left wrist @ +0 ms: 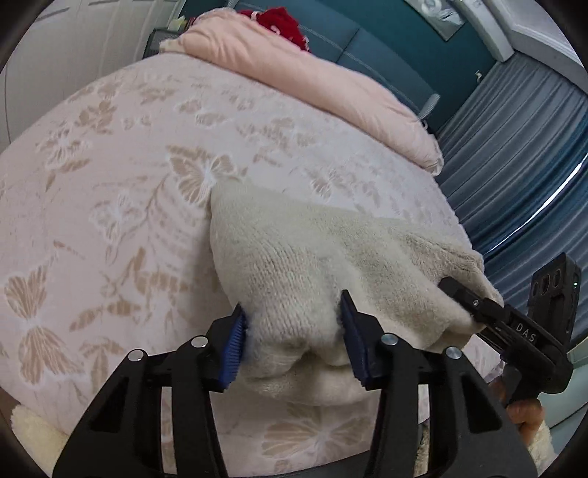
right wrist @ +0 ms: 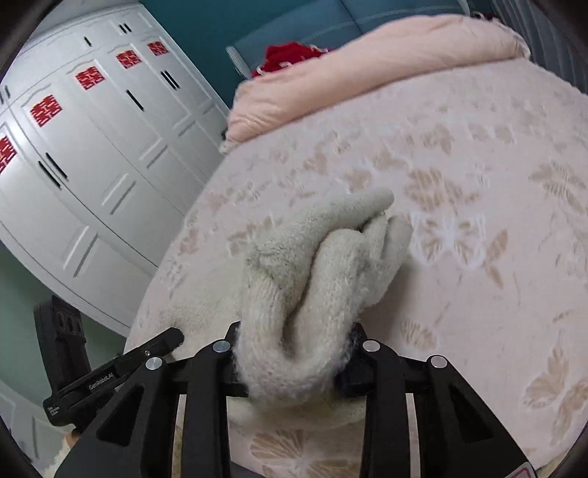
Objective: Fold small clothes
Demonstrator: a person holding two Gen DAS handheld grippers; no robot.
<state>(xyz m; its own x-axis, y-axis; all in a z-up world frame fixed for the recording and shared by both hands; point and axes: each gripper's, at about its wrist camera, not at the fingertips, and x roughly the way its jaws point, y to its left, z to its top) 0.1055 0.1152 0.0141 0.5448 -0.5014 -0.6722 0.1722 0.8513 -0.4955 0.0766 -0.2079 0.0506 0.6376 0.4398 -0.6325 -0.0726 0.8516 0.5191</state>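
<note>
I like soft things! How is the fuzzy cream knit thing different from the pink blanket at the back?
The cream knit garment is bunched up and gripped by both tools; the pink blanket lies untouched. The garment is coarse and cream, near the bed's front; the blanket is smooth and pink, by the headboard. Both rest on the butterfly bedspread.

The location was a home bedroom. A bed (left wrist: 147, 154) carried a pink butterfly-patterned cover and a folded pink quilt (left wrist: 305, 77) at its head. A white wardrobe (right wrist: 92, 147) bore red paper decorations. Blue-grey curtains (left wrist: 522, 147) and a teal wall (right wrist: 198, 29) were noted.
</note>
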